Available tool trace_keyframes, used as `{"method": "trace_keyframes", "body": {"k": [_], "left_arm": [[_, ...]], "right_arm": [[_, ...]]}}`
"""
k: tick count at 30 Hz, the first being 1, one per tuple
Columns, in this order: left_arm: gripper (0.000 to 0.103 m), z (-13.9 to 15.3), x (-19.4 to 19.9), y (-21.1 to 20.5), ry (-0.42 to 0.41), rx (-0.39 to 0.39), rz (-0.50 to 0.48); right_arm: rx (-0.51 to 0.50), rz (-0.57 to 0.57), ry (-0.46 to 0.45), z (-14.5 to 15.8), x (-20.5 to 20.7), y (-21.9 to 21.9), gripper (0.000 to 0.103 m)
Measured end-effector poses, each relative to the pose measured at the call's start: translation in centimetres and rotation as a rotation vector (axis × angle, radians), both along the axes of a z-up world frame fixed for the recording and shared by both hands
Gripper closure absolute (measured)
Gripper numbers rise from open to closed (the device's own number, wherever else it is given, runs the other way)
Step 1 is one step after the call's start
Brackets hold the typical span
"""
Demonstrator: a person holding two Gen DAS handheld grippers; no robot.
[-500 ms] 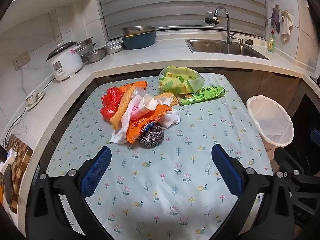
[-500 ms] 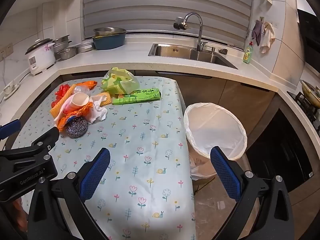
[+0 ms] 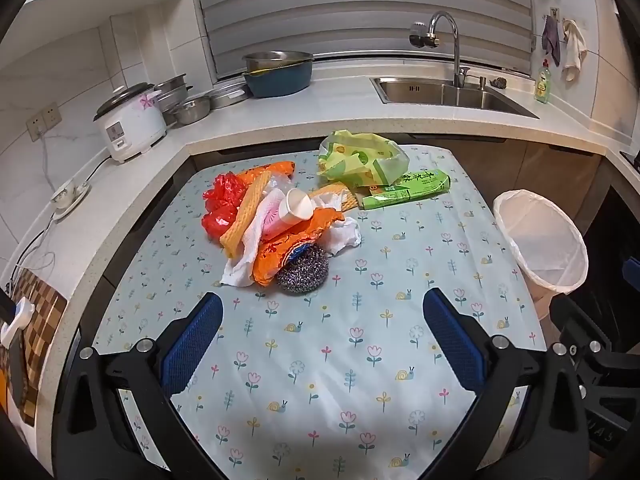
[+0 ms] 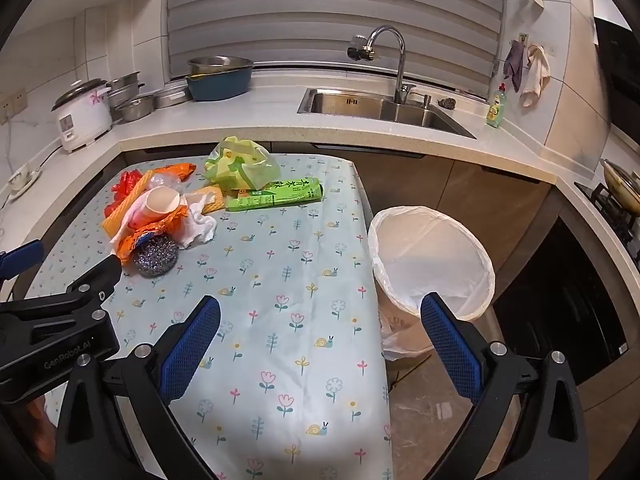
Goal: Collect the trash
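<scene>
Blue ribbed pads face each other across a wide gap on my left gripper (image 3: 320, 336), jaws spread far apart with nothing between them, hanging above the flowered tablecloth (image 3: 320, 380). My right gripper (image 4: 320, 340) stands just as wide and just as empty, one pad over the cloth and the other over the rim of the trash bin (image 4: 432, 264). In the left view, the trash heap sits at twelve o'clock from my left gripper, apart from the pads. Nearest me is a steel wool scrubber (image 3: 303, 274), touching an orange wrapper (image 3: 280, 252) behind it. A paper cup (image 3: 296, 208) lies tipped on its side on top of the heap, a crumpled white tissue (image 3: 342, 236) at its four o'clock, a yellow cloth strip (image 3: 246, 212) at its nine o'clock and a red plastic bag (image 3: 220, 204) beyond that. Farther back, toward one o'clock, a light green bag (image 3: 360, 158) rests against a flat green packet (image 3: 404, 192). The bin, lined with a white bag, stands off the table's edge at three o'clock in the left view, well apart from the heap. Beyond the table I see the counter (image 3: 320, 120), with a rice cooker (image 3: 130, 120) at ten o'clock, a blue basin (image 3: 278, 80) at twelve and the sink (image 3: 448, 94) at one o'clock.
</scene>
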State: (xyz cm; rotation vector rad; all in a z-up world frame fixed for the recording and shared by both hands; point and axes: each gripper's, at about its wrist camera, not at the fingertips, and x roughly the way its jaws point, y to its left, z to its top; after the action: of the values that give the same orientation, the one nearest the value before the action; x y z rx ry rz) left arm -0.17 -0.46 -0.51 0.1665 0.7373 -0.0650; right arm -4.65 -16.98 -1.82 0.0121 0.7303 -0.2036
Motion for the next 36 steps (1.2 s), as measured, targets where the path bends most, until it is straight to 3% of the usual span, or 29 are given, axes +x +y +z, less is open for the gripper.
{"method": "trace_keyframes", "body": {"k": [36], "left_arm": [[0.007, 0.16, 0.03, 0.36, 0.011, 0.004, 0.001]], "right_arm": [[0.020, -0.001, -0.014, 0.28, -0.20, -0.08, 0.007]]}}
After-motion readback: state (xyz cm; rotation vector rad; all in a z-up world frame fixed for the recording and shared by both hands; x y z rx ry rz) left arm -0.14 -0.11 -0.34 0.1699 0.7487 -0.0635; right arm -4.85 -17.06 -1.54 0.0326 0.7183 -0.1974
